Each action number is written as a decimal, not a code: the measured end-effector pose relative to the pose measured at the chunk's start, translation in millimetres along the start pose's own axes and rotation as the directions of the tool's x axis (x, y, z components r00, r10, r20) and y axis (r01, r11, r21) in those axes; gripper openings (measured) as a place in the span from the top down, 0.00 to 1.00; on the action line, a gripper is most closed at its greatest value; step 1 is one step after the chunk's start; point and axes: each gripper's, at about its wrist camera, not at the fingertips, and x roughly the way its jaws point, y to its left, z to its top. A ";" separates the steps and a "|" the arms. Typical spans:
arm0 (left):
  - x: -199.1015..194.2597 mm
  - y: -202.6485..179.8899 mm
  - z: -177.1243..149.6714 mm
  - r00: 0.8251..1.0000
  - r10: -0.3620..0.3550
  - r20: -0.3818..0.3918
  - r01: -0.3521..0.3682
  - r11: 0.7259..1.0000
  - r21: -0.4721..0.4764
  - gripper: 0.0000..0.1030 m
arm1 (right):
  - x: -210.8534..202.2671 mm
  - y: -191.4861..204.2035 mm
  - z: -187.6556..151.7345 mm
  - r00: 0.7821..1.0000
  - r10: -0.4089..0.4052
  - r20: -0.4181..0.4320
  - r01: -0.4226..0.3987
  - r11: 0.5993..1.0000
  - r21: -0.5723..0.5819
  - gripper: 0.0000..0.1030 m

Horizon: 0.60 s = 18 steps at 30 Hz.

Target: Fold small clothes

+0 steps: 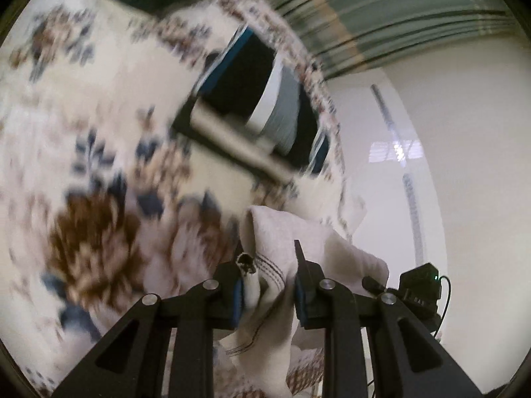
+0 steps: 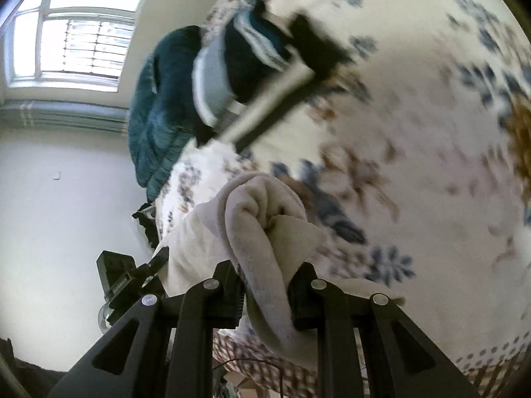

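A small off-white garment (image 1: 298, 252) with dark thin stripes near its edge hangs between both grippers, lifted above a floral bedspread (image 1: 83, 132). My left gripper (image 1: 270, 285) is shut on one bunched edge of it. My right gripper (image 2: 265, 285) is shut on another thick bunched fold of the same garment (image 2: 262, 219). The other gripper shows at the edge of each view, the right gripper in the left wrist view (image 1: 418, 292) and the left gripper in the right wrist view (image 2: 129, 278). Both views are blurred by motion.
A pile of folded clothes (image 1: 259, 99) in black, blue, white and grey lies on the bedspread, seen too in the right wrist view (image 2: 245, 66). A dark teal quilted blanket (image 2: 159, 116) lies at the bed's edge. A window (image 2: 76, 36) and white walls lie beyond.
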 end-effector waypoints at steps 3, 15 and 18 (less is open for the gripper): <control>-4.2 -24.4 44.5 1.000 -0.010 0.030 0.009 0.999 0.044 0.80 | -3.7 39.6 34.2 0.999 0.003 0.034 -0.002 1.000 -0.014 0.80; 78.8 -48.6 248.9 0.995 0.061 0.079 -0.071 0.988 0.137 0.79 | 64.5 107.9 253.5 0.996 0.037 0.079 -0.033 0.998 -0.059 0.80; 126.3 -31.7 287.1 0.989 0.143 0.032 -0.146 0.974 0.171 0.78 | 102.0 104.5 300.9 0.998 -0.022 0.064 0.027 0.997 -0.070 0.80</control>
